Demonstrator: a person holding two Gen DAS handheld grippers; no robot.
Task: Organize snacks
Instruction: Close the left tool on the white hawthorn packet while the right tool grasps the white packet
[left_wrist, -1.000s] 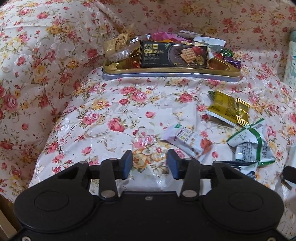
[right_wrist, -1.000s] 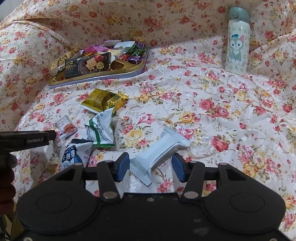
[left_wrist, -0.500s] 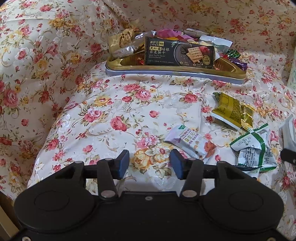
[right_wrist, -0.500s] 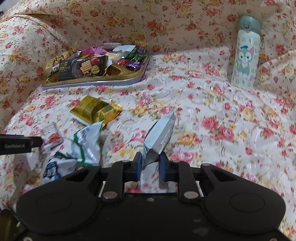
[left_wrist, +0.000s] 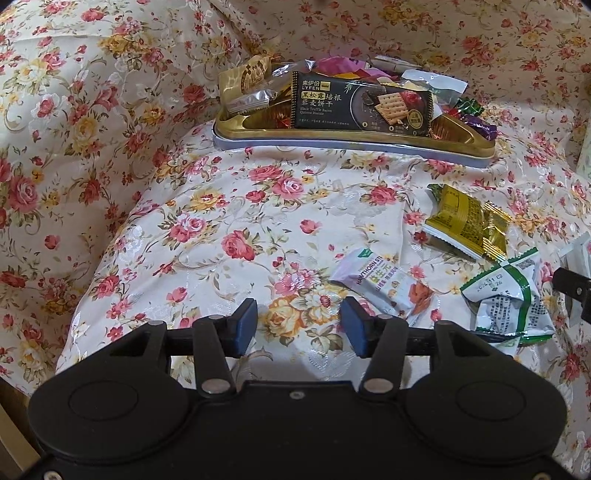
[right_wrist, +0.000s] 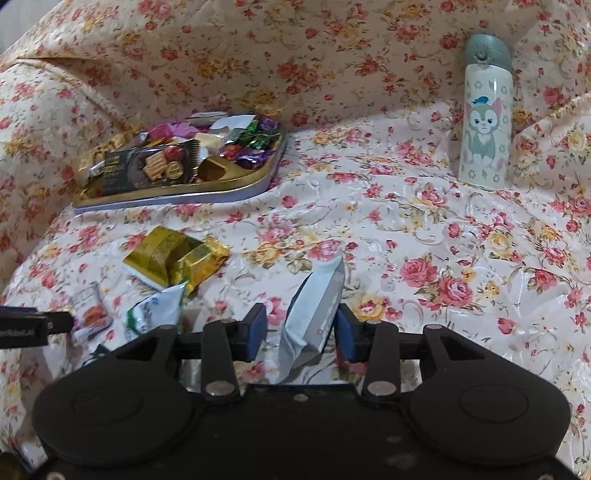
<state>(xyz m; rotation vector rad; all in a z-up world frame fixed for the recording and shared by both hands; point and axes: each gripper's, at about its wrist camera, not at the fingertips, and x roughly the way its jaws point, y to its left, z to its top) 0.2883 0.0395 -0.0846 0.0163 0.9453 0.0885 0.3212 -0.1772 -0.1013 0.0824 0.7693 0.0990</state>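
Note:
A gold-rimmed tray (left_wrist: 332, 142) at the back holds a black cracker pack (left_wrist: 362, 107) and several wrapped sweets. Loose on the floral cloth lie a gold packet (left_wrist: 465, 221), a hawthorn packet (left_wrist: 376, 284) and a green-and-white packet (left_wrist: 509, 295). My left gripper (left_wrist: 299, 328) hangs open over bare cloth, just left of the hawthorn packet. In the right wrist view a white packet (right_wrist: 317, 302) stands tilted between the jaws of my right gripper (right_wrist: 301, 332). Those jaws are opening: the packet leans on the right pad, with a gap to the left pad.
A cat-print bottle (right_wrist: 485, 118) stands upright at the back right. The tray (right_wrist: 184, 195) sits far left, with the gold packet (right_wrist: 173, 254) and green-and-white packet (right_wrist: 155, 310) in front of it. The cloth rises in folds behind.
The right gripper closed on the flat white packet and raised it on edge; now its jaws have spread and the packet sits loose between them. The left jaws widened a little.

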